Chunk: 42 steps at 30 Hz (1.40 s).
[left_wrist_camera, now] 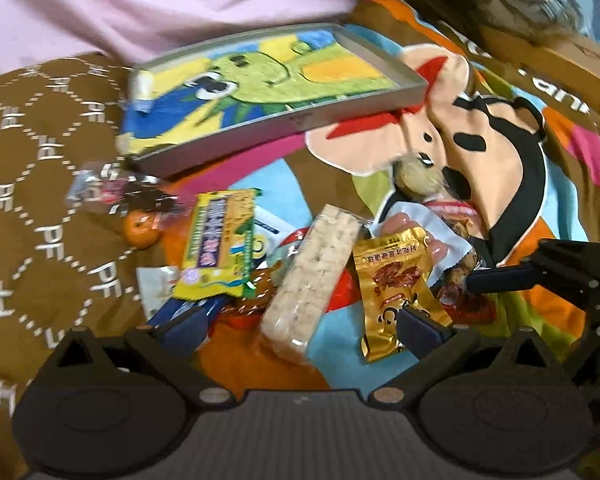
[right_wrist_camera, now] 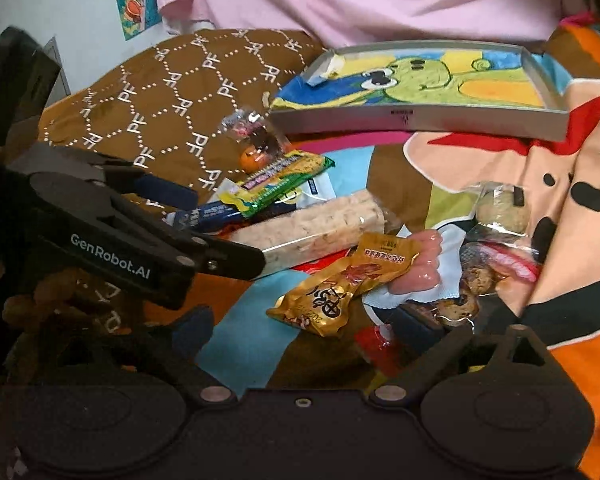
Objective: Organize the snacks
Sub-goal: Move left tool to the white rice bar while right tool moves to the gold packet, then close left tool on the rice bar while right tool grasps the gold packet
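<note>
Snacks lie in a loose pile on a cartoon blanket, with a shallow tray at 12 o'clock from the pile. The tray bears a green cartoon print inside and holds only a small wrapper in its left corner.

In the left wrist view, the left hand-held gripper stands open over the pile. Its left finger sits under a yellow-green bar, its right finger lies over the lower end of a gold pouch, and a rice cracker pack runs up between them. No pad presses on anything. A tangerine sits at 10 o'clock from the pile, just below a clear candy bag. A round pale snack lies at 1 o'clock, against the cartoon face.

In the right wrist view, the right hand-held gripper is also spread wide, with the gold pouch between its fingers and nothing clamped. A pink sausage pack lies at 3 o'clock from the pouch, touching it. The other gripper reaches in from 9 o'clock, its tip over the cracker pack.

A brown patterned cushion lies at 10 o'clock; pink cloth fills the top.
</note>
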### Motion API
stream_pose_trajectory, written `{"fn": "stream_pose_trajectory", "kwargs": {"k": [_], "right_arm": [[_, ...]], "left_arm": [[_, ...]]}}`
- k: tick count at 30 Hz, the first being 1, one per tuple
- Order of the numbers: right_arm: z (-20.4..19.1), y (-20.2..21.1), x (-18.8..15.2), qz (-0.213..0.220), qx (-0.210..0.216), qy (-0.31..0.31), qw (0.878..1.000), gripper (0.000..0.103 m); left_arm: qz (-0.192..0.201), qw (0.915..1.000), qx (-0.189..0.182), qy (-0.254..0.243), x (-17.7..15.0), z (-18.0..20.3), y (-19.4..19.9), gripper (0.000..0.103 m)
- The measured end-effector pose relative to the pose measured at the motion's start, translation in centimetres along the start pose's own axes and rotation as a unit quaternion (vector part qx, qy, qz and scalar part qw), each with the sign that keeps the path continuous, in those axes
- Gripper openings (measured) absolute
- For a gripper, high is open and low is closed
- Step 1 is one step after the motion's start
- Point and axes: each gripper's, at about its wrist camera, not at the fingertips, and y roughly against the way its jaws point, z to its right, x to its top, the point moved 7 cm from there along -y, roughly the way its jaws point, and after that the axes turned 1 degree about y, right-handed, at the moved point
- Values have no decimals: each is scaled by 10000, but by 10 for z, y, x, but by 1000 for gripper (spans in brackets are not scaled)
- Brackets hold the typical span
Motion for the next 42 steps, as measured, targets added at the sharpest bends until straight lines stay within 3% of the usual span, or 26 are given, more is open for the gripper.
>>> {"fn": "stream_pose_trajectory", "kwargs": {"k": [8, 14, 17, 25, 29, 31, 36, 40, 42], "right_arm": [[12, -16, -2, -134, -69, -177, 9997, 75], [16, -18, -2, -101, 44, -414, 9991, 74], [16, -20, -1, -81, 78, -438, 9990, 74], [16, -36, 2, -174, 133, -593, 9980, 74], [15, -39, 2, -167, 104, -625, 9979, 73], [16, -39, 1, -165, 96, -657, 9977, 69], [25, -38, 2, -111, -19, -941, 9955, 46], [31, -38, 1, -104, 3, -1174, 9930, 43], [29, -39, 1, -132, 5, -1141, 9934, 46]], "left_arm": [[-315, 9985, -394, -191, 11, -1, -24, 86], [-428, 9960, -651, -439, 19, 7, -31, 77], [-537, 9954, -604, -524, 23, 7, -39, 72], [-672, 9947, -489, -598, 31, 3, -56, 72], [-864, 9933, -628, -444, 30, -1, -64, 53], [-922, 9927, -678, -381, 28, -4, -65, 49], [-1003, 9923, -619, -383, 23, -5, -68, 44], [-991, 9928, -528, -416, 24, -3, -68, 44], [-1004, 9927, -487, -449, 24, -2, -69, 44]]}}
